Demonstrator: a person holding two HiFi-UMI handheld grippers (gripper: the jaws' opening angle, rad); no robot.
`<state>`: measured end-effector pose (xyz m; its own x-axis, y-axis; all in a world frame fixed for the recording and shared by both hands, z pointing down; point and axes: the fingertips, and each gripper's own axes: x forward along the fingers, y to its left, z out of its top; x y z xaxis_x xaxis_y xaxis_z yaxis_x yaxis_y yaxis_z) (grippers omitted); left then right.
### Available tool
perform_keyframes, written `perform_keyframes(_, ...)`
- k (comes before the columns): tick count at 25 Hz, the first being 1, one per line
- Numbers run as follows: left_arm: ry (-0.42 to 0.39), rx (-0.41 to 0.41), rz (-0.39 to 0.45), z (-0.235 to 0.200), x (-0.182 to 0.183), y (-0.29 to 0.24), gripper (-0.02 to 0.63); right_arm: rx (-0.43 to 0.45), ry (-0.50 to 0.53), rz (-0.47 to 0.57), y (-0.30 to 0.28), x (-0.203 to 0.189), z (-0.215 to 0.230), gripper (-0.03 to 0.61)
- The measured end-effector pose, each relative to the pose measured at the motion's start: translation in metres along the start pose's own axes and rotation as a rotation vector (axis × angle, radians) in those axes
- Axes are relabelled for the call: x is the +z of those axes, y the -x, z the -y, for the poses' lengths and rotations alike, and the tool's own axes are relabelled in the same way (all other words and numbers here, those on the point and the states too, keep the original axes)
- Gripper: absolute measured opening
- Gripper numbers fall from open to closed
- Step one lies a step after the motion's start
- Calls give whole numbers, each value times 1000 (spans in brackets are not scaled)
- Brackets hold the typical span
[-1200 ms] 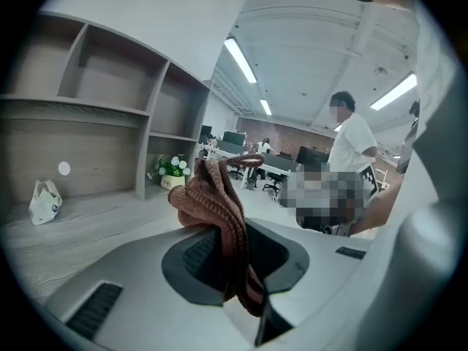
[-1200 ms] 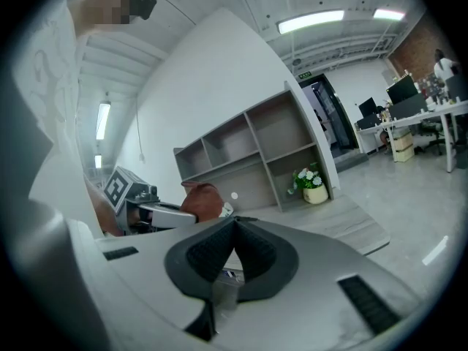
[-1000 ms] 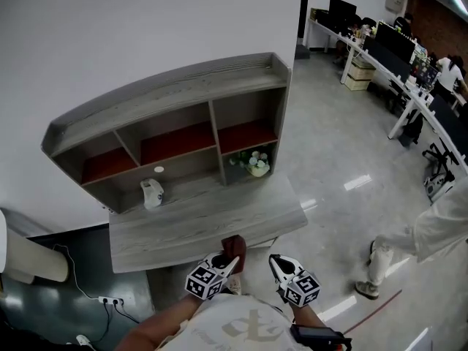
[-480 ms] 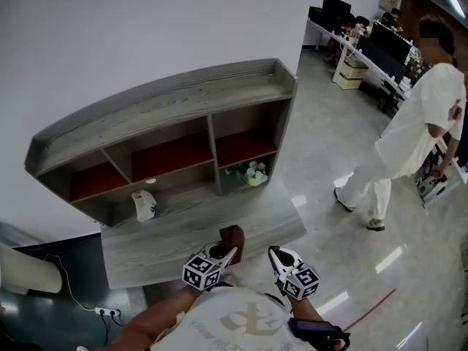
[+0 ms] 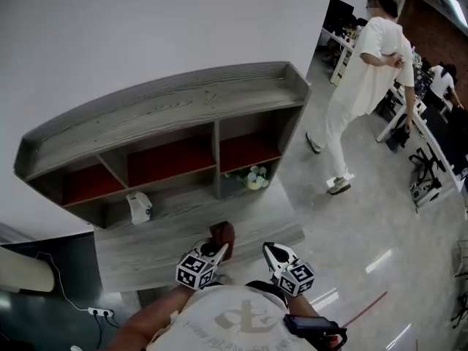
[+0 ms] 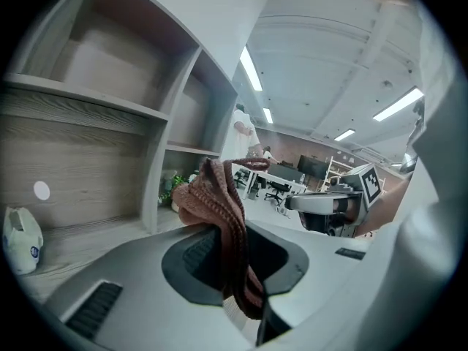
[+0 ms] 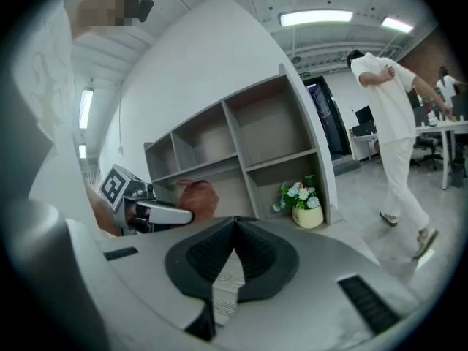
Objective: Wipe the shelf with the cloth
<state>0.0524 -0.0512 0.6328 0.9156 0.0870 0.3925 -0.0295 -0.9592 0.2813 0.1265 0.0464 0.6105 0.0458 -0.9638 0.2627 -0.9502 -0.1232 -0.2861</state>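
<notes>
Task status: wiping is not under way, judging from these views.

The left gripper (image 5: pixel 216 252) has its jaws pinching the brown knitted cloth (image 6: pixel 217 199), which bunches above them and hangs through them. In the head view the cloth sits above the front edge of the shelf (image 5: pixel 168 108) unit's lower board, near that edge's middle; contact with the wood cannot be confirmed.

The right gripper (image 7: pixel 234 224) has its jaws pressed together with nothing between them, just off the board's front edge.

A white container (image 5: pixel 137 206) and a flower pot (image 5: pixel 253 178) stand at the back of the board.

Remaining: all surfaces appear unwiped, and the two items may obstruct a full pass.
</notes>
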Motion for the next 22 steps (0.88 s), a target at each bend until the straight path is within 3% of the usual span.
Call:
perform_keyframes(12,30,14,-18,-1,25,-40,86,92,11,-15,-29,16,40,5)
perform_keyframes(22,33,60,12,6,77,-100,86,148,13,-8,-31,37,100,5)
